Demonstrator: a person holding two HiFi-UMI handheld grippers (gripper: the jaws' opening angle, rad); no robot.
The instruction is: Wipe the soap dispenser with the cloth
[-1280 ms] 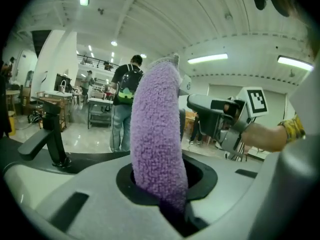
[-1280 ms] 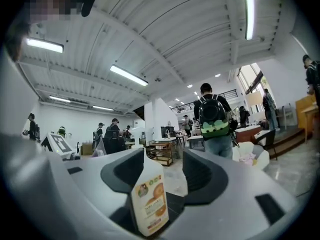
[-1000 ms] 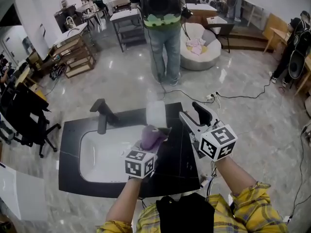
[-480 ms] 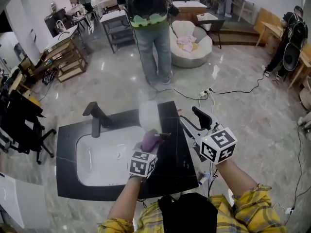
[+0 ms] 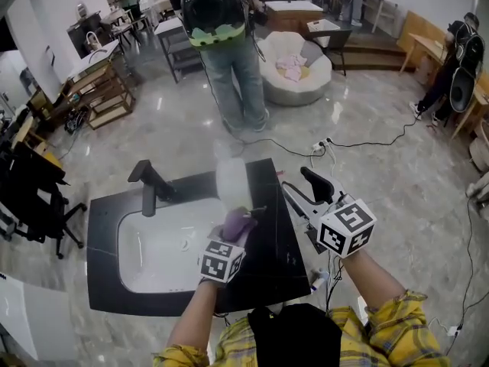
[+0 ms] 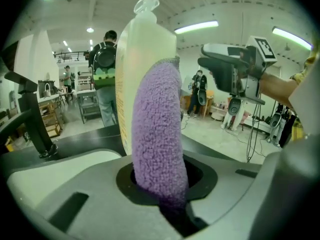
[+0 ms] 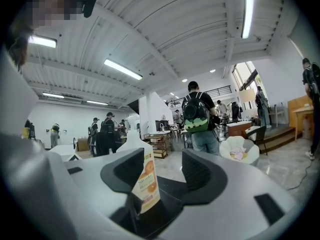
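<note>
A translucent white soap dispenser stands on the black counter, to the right of the sink. My left gripper is shut on a purple cloth. In the left gripper view the cloth stands up between the jaws and lies against the side of the bottle. My right gripper hovers to the right of the bottle, apart from it, with its jaws open and nothing in them. In the right gripper view the bottle, with its orange label, shows beyond the jaws.
A white sink basin with a black faucet fills the counter's left half. A person with a backpack stands on the floor beyond the counter. Cables and a power strip lie at the right, and an office chair stands at the left.
My left gripper has sunk a little down the bottle's side with the cloth. The right gripper has barely shifted. The person with the backpack has stepped to the left.
</note>
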